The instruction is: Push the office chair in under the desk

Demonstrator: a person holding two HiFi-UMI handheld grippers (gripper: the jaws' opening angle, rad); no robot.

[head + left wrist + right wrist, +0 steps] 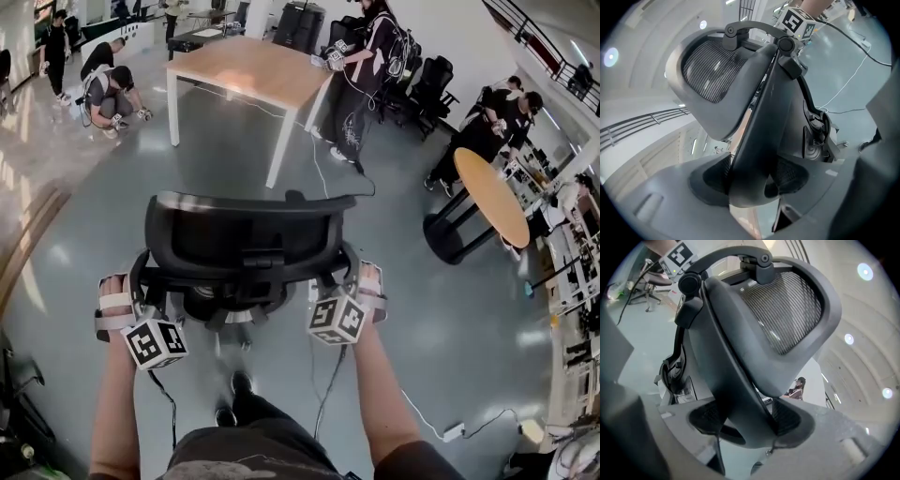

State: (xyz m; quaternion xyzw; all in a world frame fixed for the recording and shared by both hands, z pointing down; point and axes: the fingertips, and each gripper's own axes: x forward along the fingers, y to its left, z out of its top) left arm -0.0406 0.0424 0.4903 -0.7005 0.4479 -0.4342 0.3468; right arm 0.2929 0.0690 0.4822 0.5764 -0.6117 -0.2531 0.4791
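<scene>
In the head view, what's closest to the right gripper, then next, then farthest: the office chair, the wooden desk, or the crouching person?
1. office chair: clamped in the right gripper, at its right edge.
2. wooden desk: straight ahead, beyond the chair.
3. crouching person: far upper left, past the desk's left side.

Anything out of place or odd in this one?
Nothing damaged or spilled. The office chair stands upright on open floor, well short of the desk, left gripper and right gripper each clamped on a side edge of its back. Only a loose white cable trails across the floor ahead.
</scene>
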